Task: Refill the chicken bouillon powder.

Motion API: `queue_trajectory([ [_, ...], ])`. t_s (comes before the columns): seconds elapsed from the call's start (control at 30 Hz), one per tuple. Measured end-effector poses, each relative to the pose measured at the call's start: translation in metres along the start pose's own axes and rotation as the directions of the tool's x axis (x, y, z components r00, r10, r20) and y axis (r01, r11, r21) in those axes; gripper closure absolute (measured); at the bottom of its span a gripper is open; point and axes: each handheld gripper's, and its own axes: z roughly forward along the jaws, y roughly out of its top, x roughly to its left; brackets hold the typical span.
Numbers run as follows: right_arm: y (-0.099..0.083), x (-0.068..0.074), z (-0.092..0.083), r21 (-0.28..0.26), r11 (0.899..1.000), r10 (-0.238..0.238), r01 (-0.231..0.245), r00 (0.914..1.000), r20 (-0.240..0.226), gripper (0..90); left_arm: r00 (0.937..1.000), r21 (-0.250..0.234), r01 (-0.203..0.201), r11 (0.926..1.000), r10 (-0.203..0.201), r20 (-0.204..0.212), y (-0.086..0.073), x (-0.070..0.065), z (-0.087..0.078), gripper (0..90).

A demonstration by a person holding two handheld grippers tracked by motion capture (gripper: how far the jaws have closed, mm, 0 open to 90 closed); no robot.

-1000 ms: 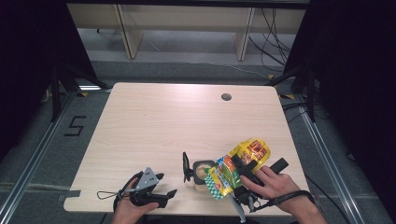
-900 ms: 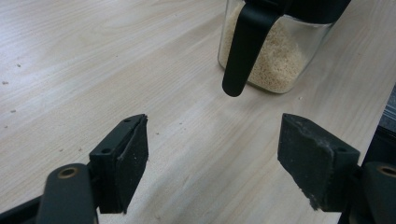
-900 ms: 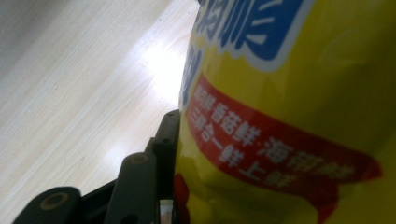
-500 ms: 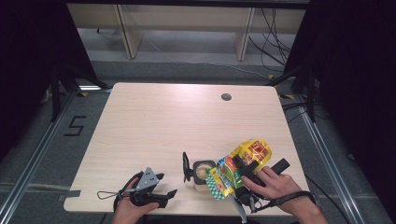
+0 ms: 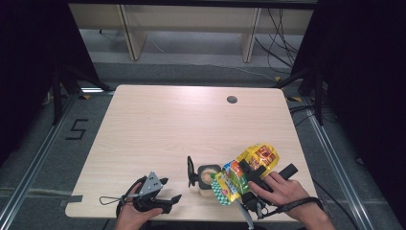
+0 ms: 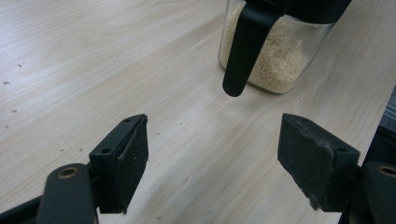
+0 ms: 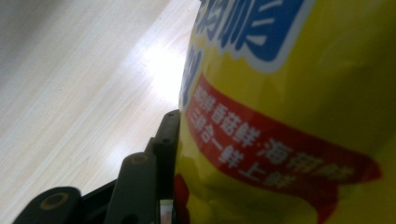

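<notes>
The right gripper [image 5: 249, 178] pinches a yellow packet [image 5: 249, 165] between its jaws. The left gripper [image 5: 165, 201] holds its jaws spread over bare desk [image 5: 158, 124], a glass jar [image 6: 280, 60] of grains ahead of them.

The bag [image 5: 249, 170] near the counter's [image 5: 167, 129] front right corner is showing bright yellow with red, blue and green-checked print. The clear jar [image 5: 207, 176] is holding beige grains under black fittings. The counter is pale woodgrain.

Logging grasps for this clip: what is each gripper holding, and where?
Right gripper: yellow bag, gripped around its middle. Left gripper: nothing, its jaws stand open.
</notes>
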Motion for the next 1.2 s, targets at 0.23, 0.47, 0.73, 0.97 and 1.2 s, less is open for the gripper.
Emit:
queue_trajectory([
  [0.23,0.0,0.002,-0.001,0.013,0.999,0.03,-0.03,0.9996,0.001,58.0,1.0,0.0,-0.002,1.0,0.002,0.0,0.0,0.0,0.0,24.3],
  [0.47,0.0,0.001,-0.001,0.001,1.0,0.008,-0.008,1.0,0.004,58.0,1.0,-0.001,0.006,1.0,-0.006,0.0,0.0,0.0,0.0,24.3],
  [0.73,0.001,0.001,-0.001,-0.01,1.0,0.005,-0.005,1.0,-0.001,58.2,0.9996,0.006,-0.029,0.9996,0.029,0.002,0.001,0.001,-0.001,24.3],
  [0.97,0.001,0.005,-0.002,-0.007,0.997,0.071,-0.071,0.9975,-0.003,58.2,1.0,-0.002,0.007,1.0,-0.007,-0.001,0.0,0.0,0.0,24.3],
  [1.2,-0.005,0.013,-0.001,-0.042,0.988,0.15,-0.151,0.9886,-0.009,58.3,0.9999,0.003,-0.012,0.9999,0.012,-0.001,0.0,0.001,0.0,24.3],
])
